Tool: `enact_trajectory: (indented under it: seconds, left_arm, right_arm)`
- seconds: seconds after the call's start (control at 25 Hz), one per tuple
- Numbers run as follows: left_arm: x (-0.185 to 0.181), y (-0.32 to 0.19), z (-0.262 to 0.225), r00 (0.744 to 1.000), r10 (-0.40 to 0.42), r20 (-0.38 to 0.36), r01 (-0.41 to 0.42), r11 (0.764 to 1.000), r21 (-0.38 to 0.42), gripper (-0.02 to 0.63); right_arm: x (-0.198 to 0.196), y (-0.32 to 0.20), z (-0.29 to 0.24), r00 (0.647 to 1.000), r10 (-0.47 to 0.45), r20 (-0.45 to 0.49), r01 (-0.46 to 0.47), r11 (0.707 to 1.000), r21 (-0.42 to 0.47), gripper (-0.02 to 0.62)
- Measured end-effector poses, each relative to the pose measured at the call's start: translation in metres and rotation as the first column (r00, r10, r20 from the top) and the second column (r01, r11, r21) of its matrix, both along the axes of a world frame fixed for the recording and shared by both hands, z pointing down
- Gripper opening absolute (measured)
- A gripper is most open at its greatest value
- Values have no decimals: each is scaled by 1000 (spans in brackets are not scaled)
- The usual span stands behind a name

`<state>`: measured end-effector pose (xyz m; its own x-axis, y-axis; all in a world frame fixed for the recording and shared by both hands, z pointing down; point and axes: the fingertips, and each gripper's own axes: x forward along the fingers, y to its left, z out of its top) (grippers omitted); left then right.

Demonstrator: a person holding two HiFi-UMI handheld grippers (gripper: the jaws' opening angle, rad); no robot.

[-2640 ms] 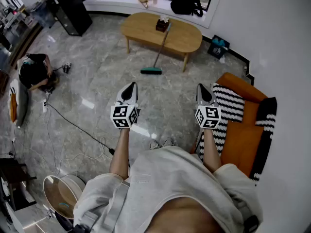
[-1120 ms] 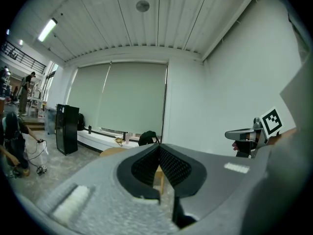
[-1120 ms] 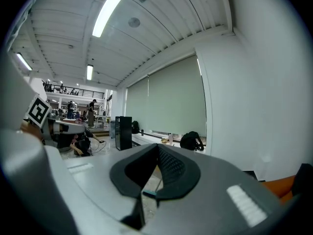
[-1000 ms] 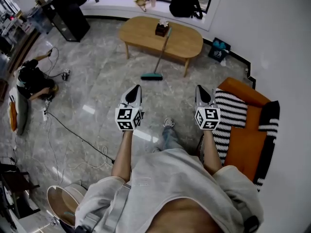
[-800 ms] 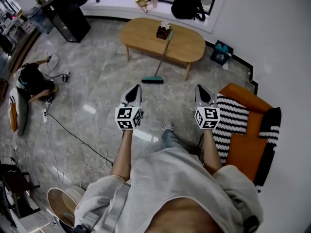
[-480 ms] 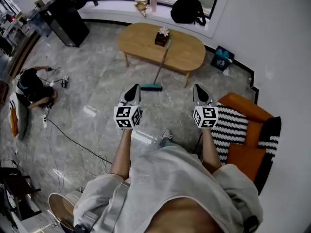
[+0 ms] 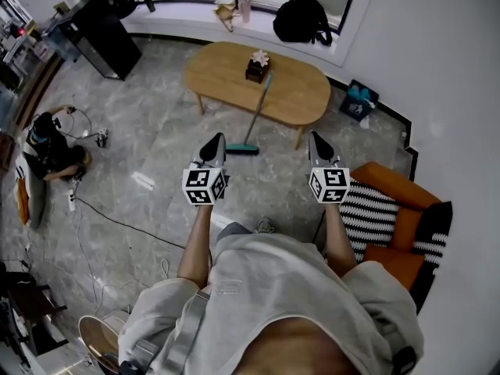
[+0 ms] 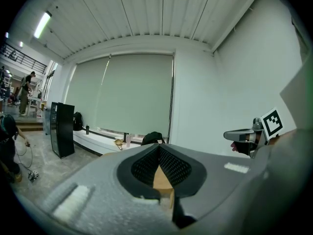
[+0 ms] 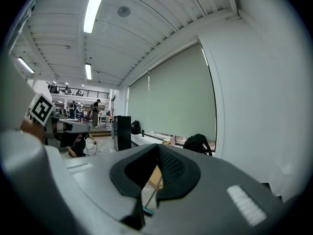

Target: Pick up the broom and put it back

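The broom [image 7: 254,116] leans with its thin handle against the oval wooden table [image 7: 226,69]. Its teal head [image 7: 242,150] rests on the marble floor. In the head view my left gripper [image 7: 216,137] and right gripper [image 7: 314,136] are held out side by side in the air, both shut and empty. The teal head lies just past and right of the left gripper's tip. Through the right gripper's [image 9: 157,147] gap I see the broom handle [image 9: 154,191] and teal head [image 9: 148,210]. The left gripper's [image 8: 159,147] gap shows only the wooden table [image 8: 161,181].
A dark box with a flower [image 7: 256,67] stands on the table. An orange sofa with a striped cushion [image 7: 383,213] is at the right, a teal bag [image 7: 358,100] by the wall. A crouching person [image 7: 47,143] and floor cables [image 7: 117,219] are at the left.
The view has advanced towards the table. The broom and table now lie closer to both grippers, which keep their side-by-side pose and stay shut. The sofa has slid down and right in the view.
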<state>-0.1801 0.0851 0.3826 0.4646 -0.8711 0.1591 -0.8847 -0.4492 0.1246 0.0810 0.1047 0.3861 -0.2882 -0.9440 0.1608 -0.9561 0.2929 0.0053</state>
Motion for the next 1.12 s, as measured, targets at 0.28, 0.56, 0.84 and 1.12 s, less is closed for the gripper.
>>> enact_trajectory:
  seconds: [0.28,0.56,0.84,1.12]
  left_arm:
    - [9,-19,12,1000,4,-4,-4,1000,-25,0]
    - [7,-57,28,1000,6,-5,-6,999,-47,0]
    - [9,-129,31,999,35,-10,-35,999,-30,0]
    - [-11,-211,16,999,53,-11,-53,999,-11,0]
  right_arm:
    - [4,-22,11,1000,-11,-20,10,999,-31,0]
    - [-5,-55,28,1000,-23,-20,21,998,-60,0]
    - [-11,-125,31,1000,-4,-15,3,998,-62,0]
    - [-30,-200,18,1000,15,-26,-16,998,-56,0]
